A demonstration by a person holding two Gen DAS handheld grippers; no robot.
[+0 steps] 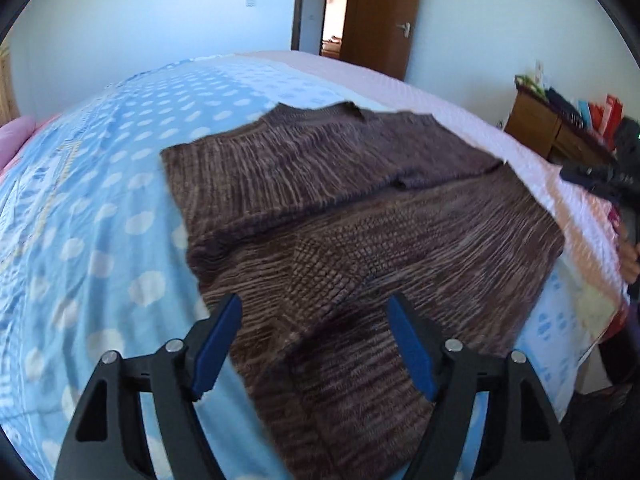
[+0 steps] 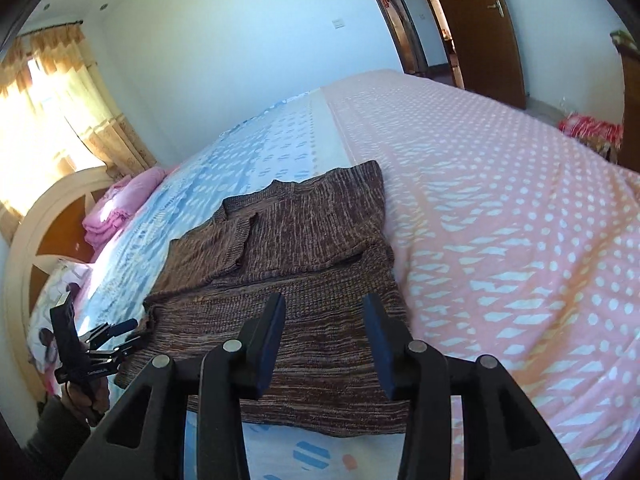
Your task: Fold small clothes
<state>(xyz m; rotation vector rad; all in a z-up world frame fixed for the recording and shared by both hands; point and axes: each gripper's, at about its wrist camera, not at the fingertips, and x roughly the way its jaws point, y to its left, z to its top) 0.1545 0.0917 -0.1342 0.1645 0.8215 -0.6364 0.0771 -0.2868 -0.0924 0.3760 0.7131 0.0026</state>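
While both grippers hang above the bed (image 2: 520, 208), a brown knit sweater (image 2: 304, 248) lies flat on the bedding, partly folded, across the line where the blue dotted sheet (image 1: 92, 208) meets the pink dotted one (image 2: 500, 240).

At far left of the right wrist view, yellow curtains (image 2: 60, 92) glow beside a rounded headboard (image 2: 36, 236), with a folded pink cloth (image 2: 120, 208) near it. Lower left, the left gripper (image 2: 120, 334) sits at the sweater's left edge, a hand (image 2: 86, 396) gripping its handle. Its own camera shows the blue-padded fingers (image 1: 218, 344) spread wide over the near hem, nothing between them. One sleeve is folded over the chest, making a darker band across the body.

Moving right, the right gripper (image 2: 324, 340) is also spread, its pads (image 2: 272, 344) above the sweater's near part and holding nothing. Whether either gripper touches the knit cannot be told. Beyond the bed stands a brown door (image 2: 480, 28), and in the left wrist view a wooden cabinet (image 1: 556, 128) with clutter sits at far right.
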